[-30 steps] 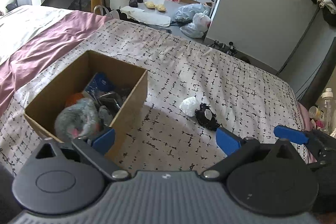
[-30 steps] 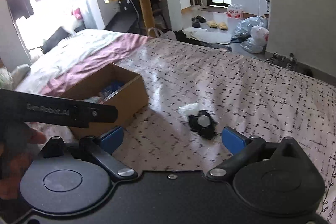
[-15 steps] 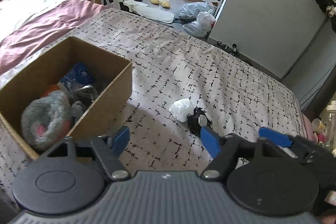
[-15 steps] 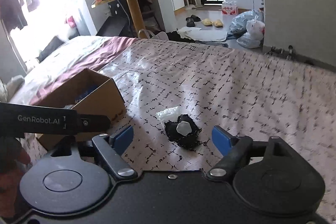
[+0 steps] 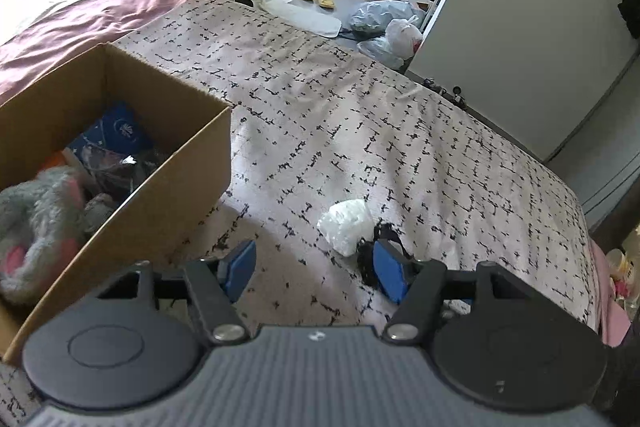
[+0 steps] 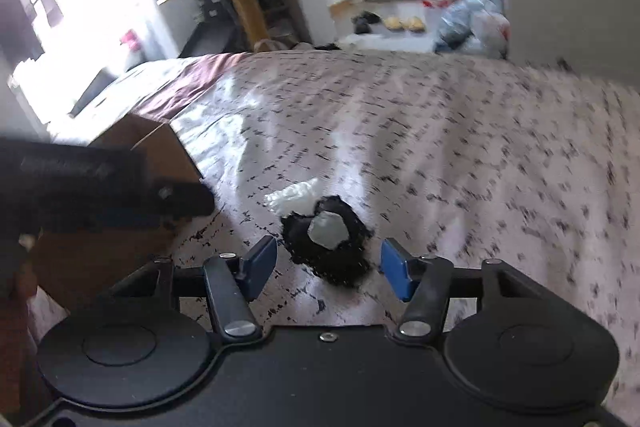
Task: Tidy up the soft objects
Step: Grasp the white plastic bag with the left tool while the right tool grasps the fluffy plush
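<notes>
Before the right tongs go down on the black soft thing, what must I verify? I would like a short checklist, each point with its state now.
1. Right tongs open: ok, the jaws stand wide apart.
2. Black soft item centred between them: ok.
3. White crumpled item outside the jaws: ok, but it touches the black one's far edge.
4. Left tongs out of the way: cannot tell; one blue pad hides part of the black item.
5. Cardboard box has room: ok, space remains above the grey plush.
6. Picture sharp: not ok, the right wrist view is blurred.
</notes>
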